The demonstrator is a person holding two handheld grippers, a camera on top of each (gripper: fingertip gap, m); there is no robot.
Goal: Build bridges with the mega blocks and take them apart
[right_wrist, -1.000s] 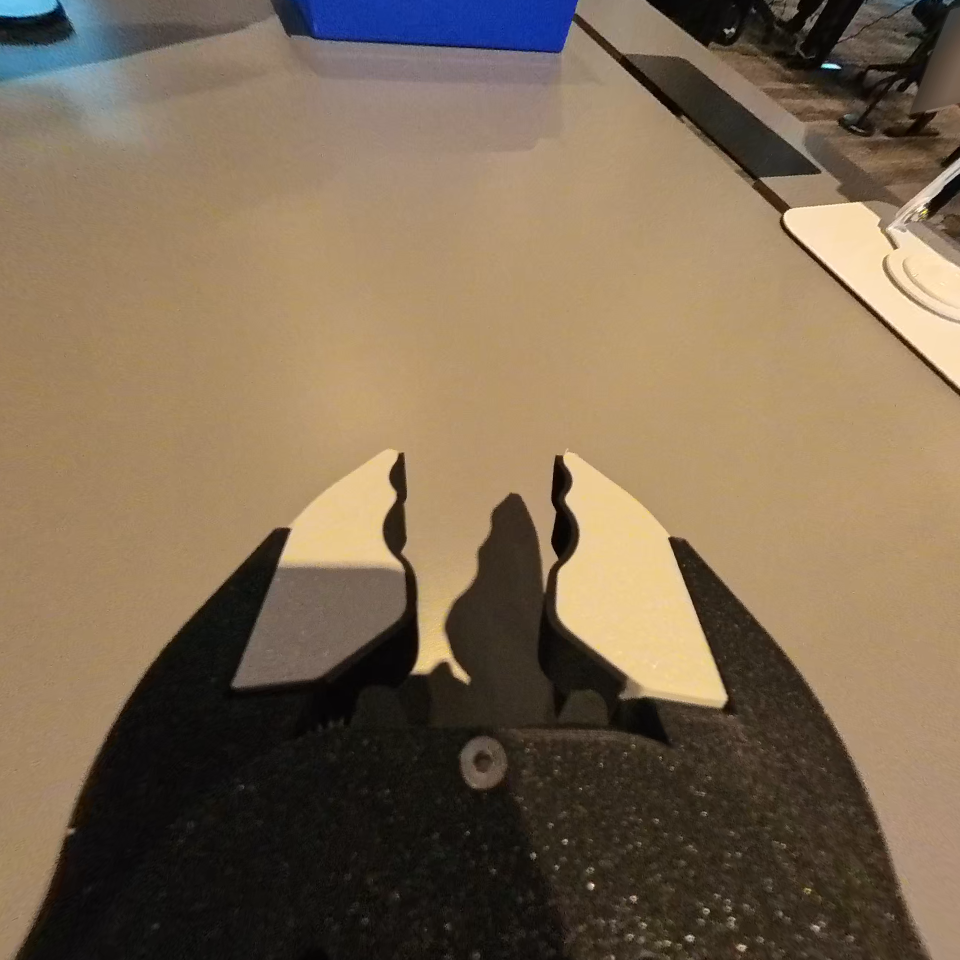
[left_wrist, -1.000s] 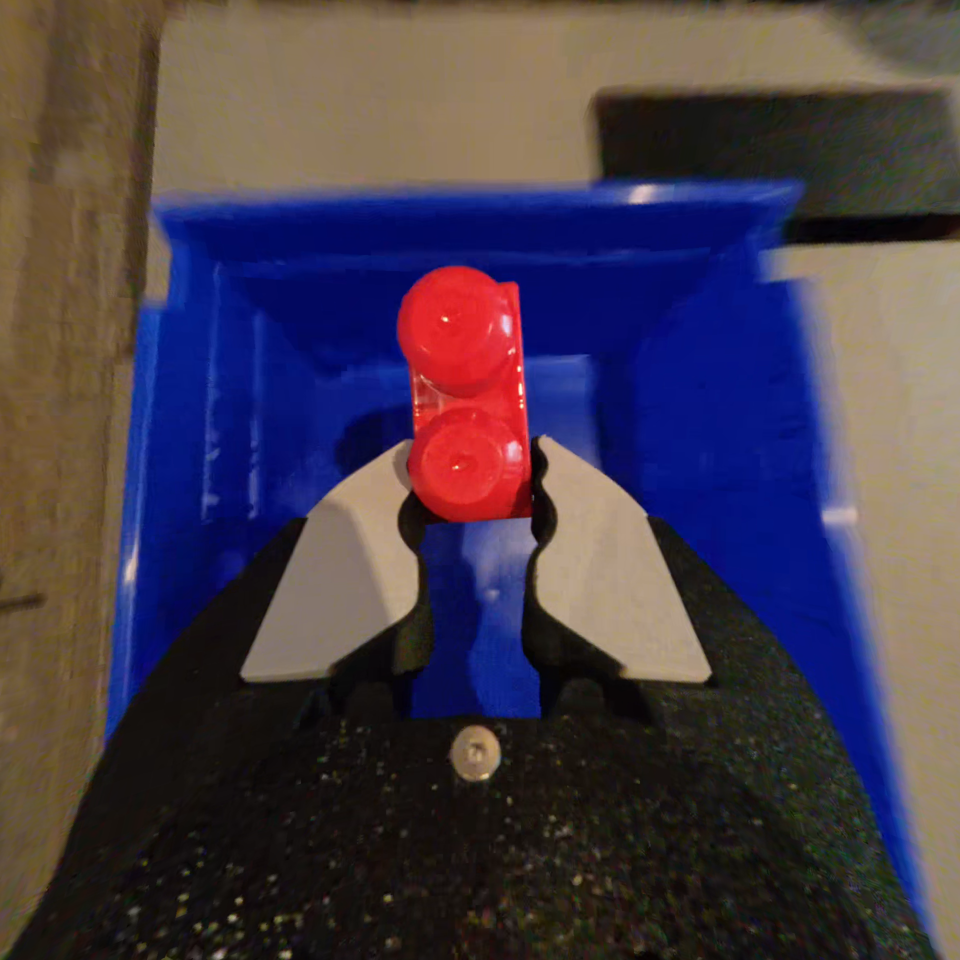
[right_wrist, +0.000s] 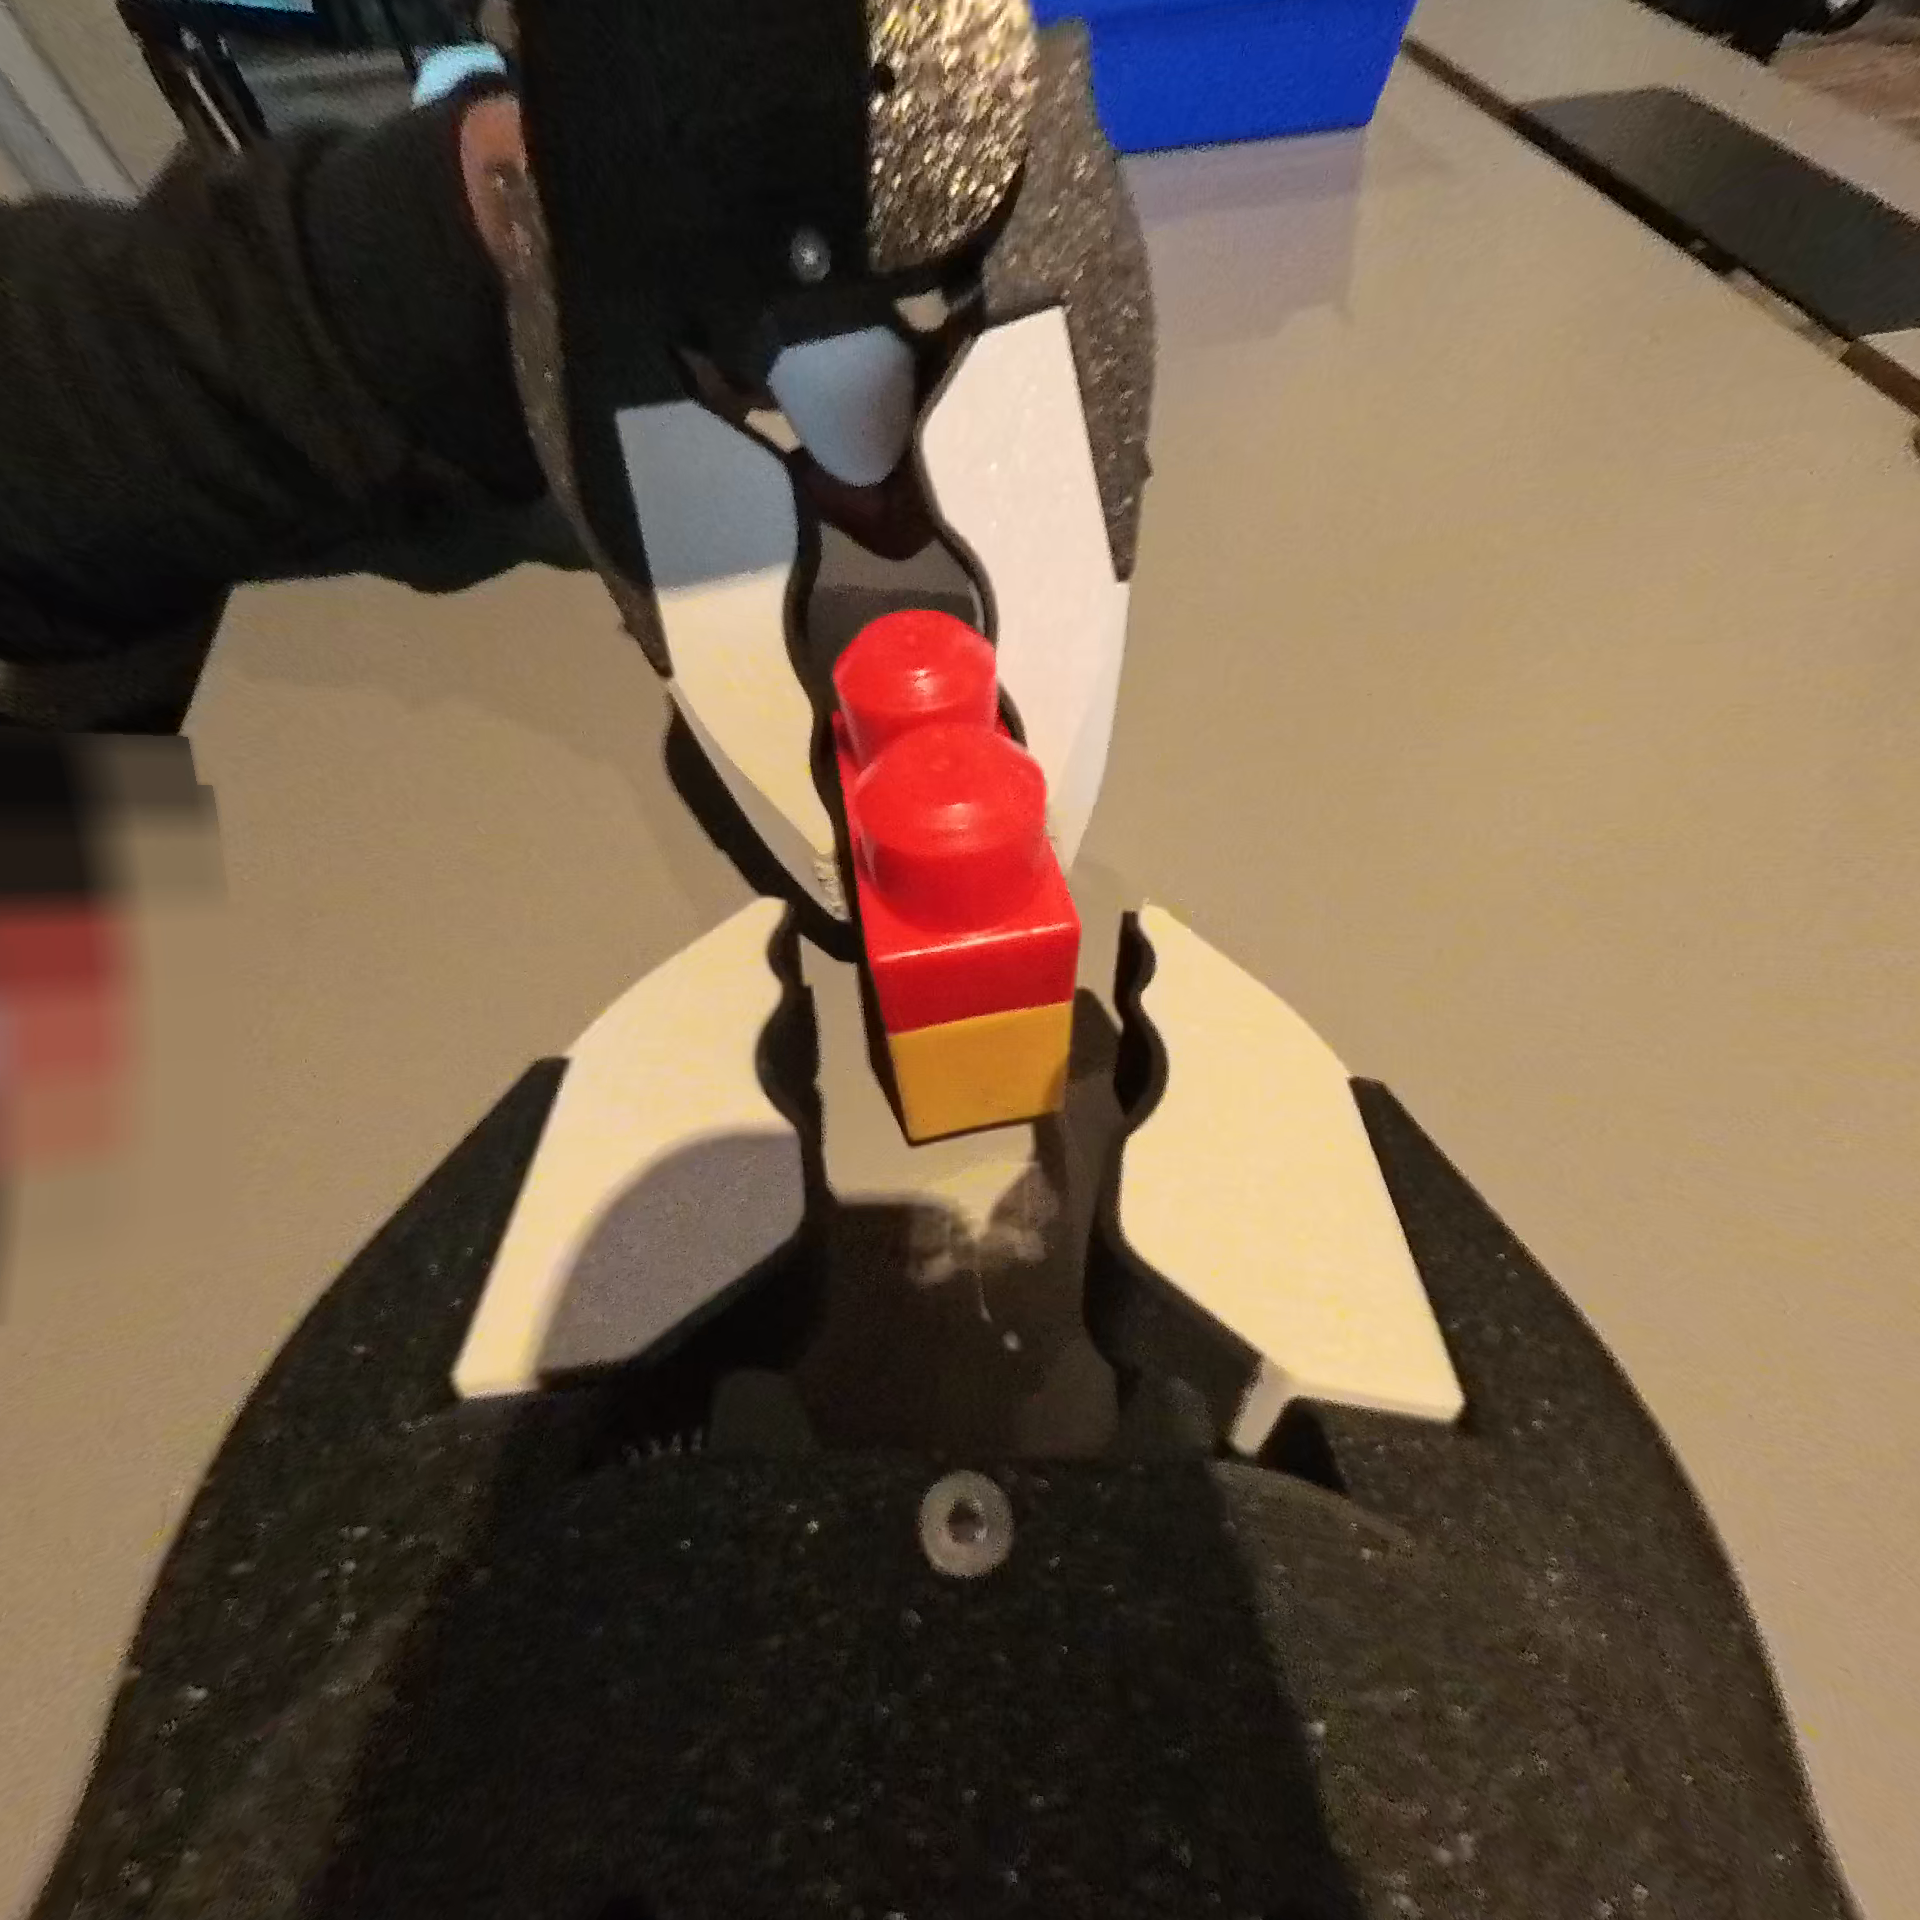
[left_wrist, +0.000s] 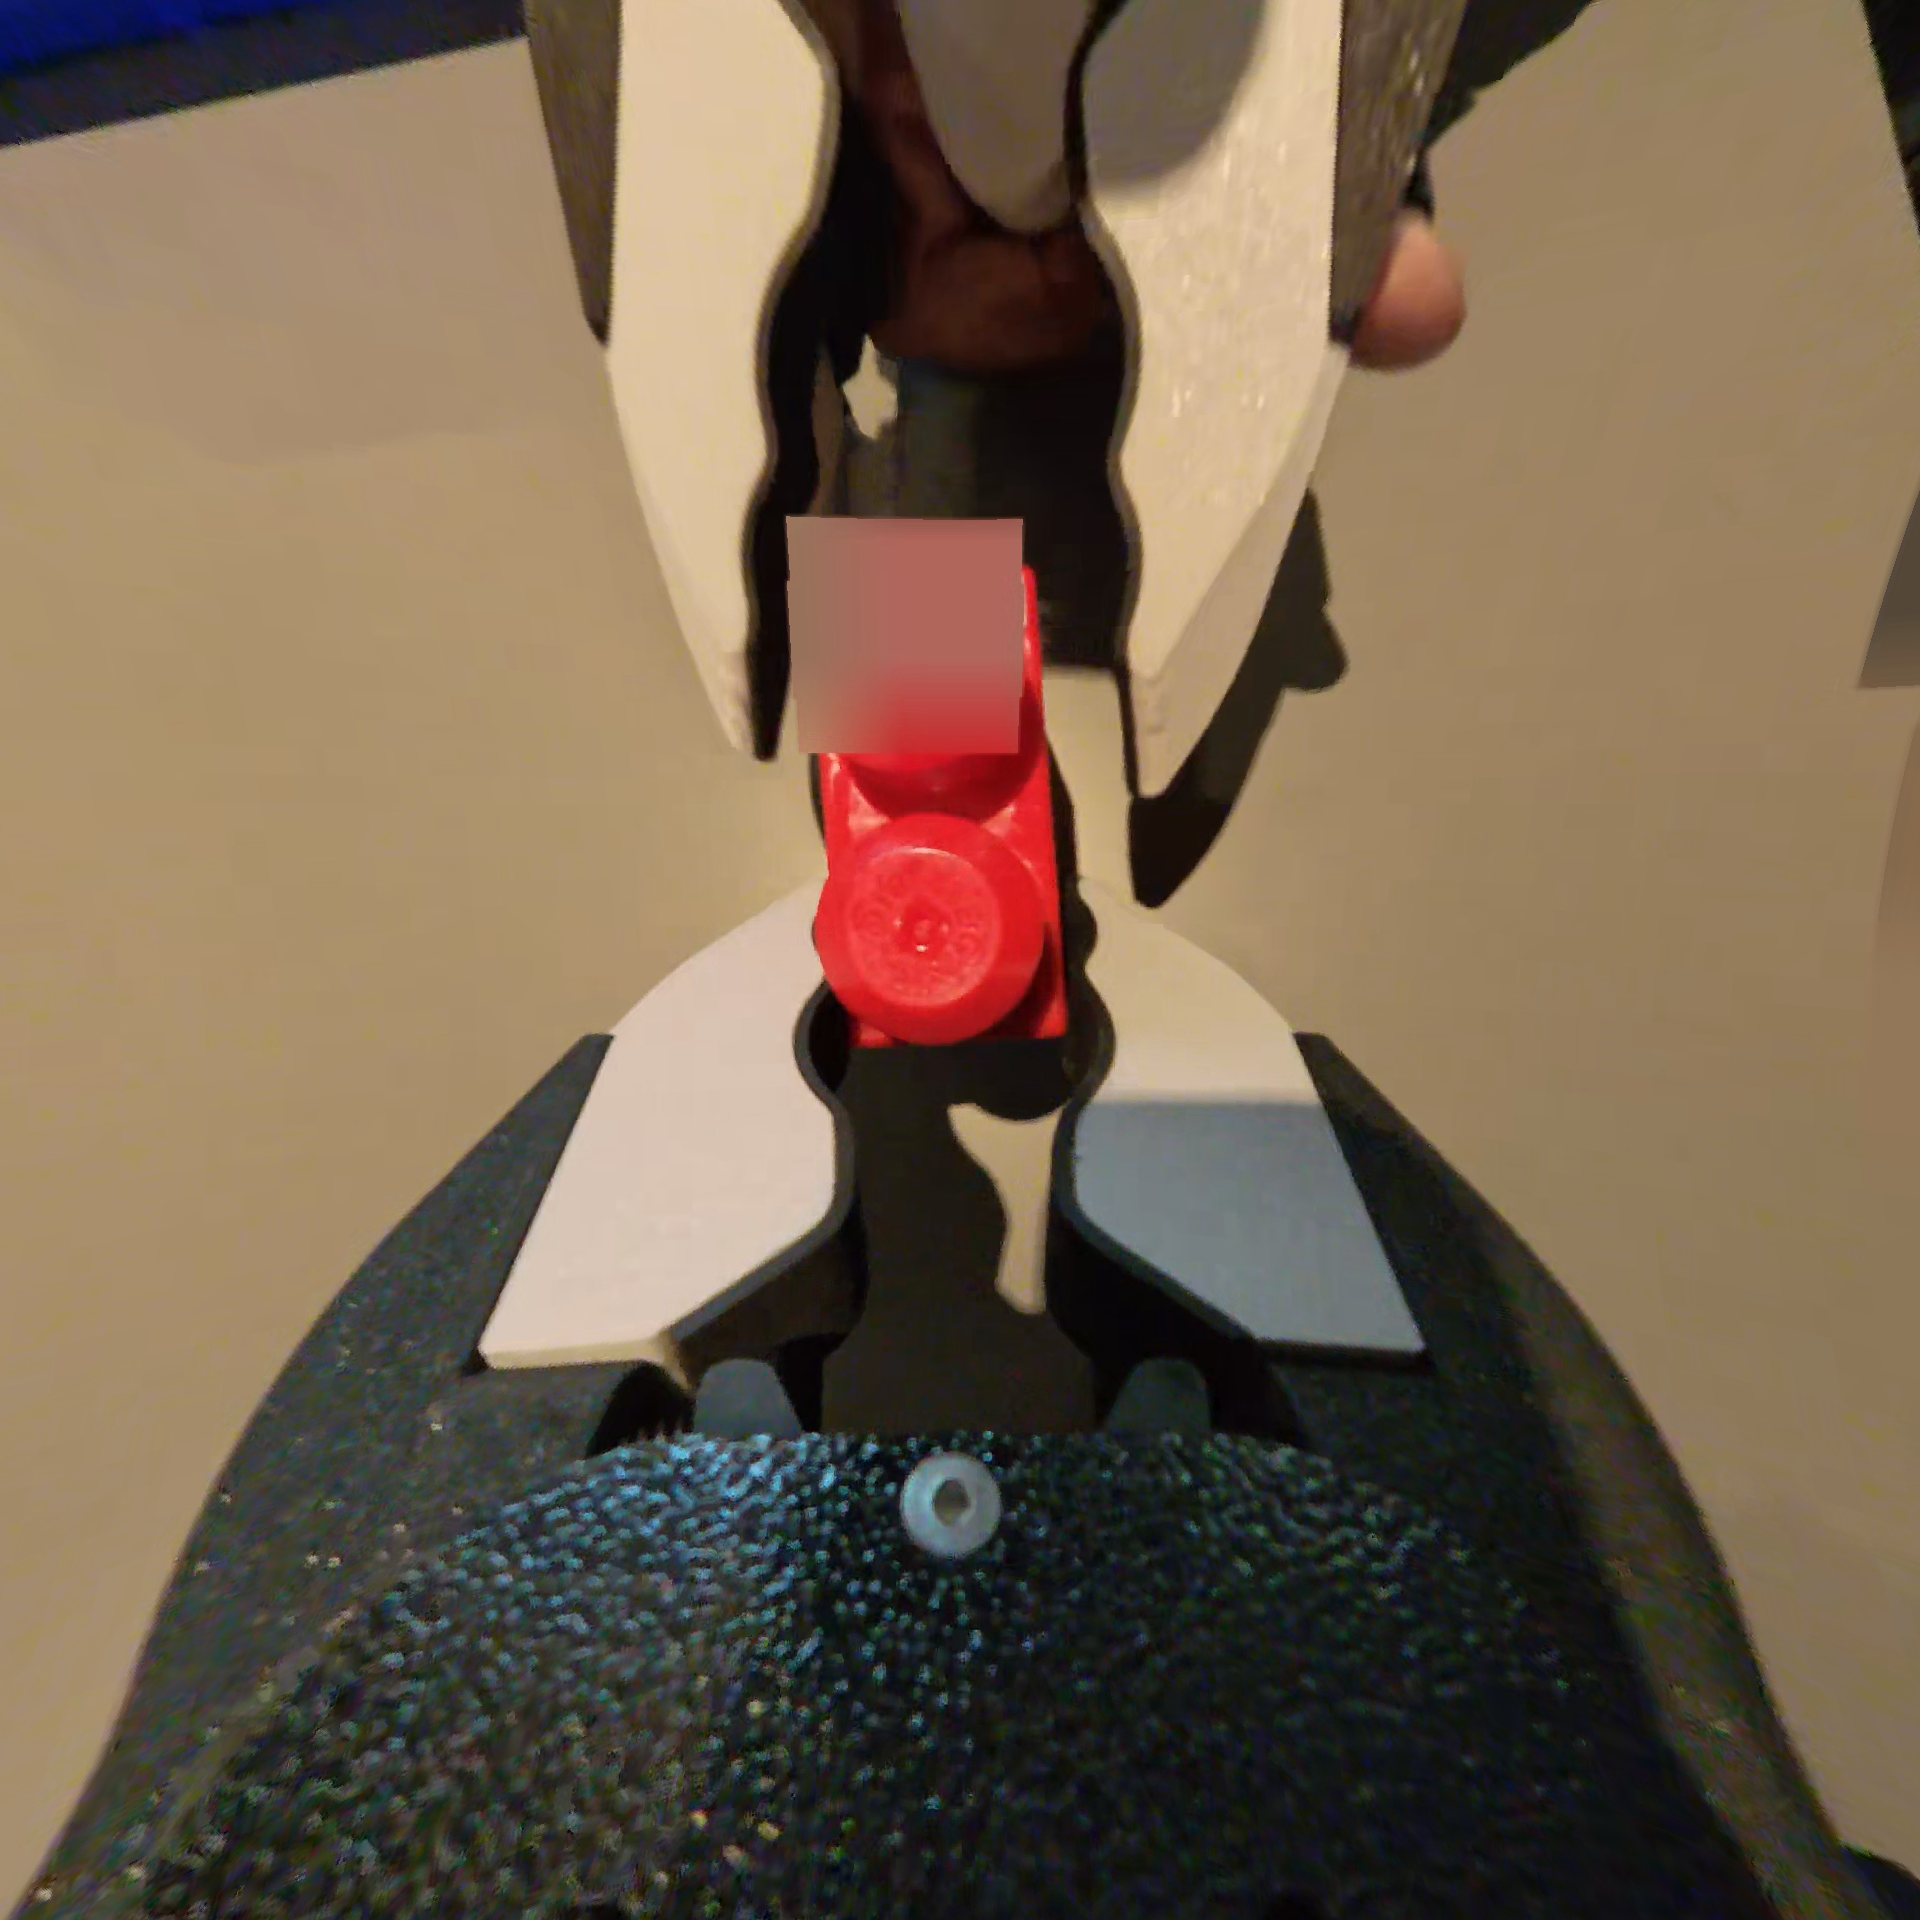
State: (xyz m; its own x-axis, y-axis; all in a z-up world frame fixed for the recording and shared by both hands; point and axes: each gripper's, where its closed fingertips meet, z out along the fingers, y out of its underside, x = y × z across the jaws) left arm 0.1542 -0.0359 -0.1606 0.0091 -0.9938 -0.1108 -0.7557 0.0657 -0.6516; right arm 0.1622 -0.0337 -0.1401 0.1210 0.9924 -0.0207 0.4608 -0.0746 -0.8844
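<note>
A red two-stud block (right_wrist: 966, 935) sits on top of a yellow block (right_wrist: 977, 1081) over the tan table (right_wrist: 1455, 727). My left gripper (left_wrist: 940, 914) is shut on the red block (left_wrist: 935, 935) at one end. In the right wrist view the left gripper (right_wrist: 951, 831) reaches in from the far side. My right gripper (right_wrist: 961, 914) is open, its jaws standing on either side of the stack's other end with small gaps. In the left wrist view the right gripper (left_wrist: 940, 748) comes in from the top. The yellow block is hidden in the left wrist view.
A blue bin (right_wrist: 1236, 73) stands at the far end of the table. A person's dark sleeve (right_wrist: 208, 364) holds the left gripper at the left. A dark strip (right_wrist: 1714, 197) runs along the table's far right. My two grippers' fingertips are within a few centimetres of each other.
My left gripper has carried the red block from over the blue bin to the table, facing my right gripper. The red and yellow blocks now stand between my right gripper's open jaws.
</note>
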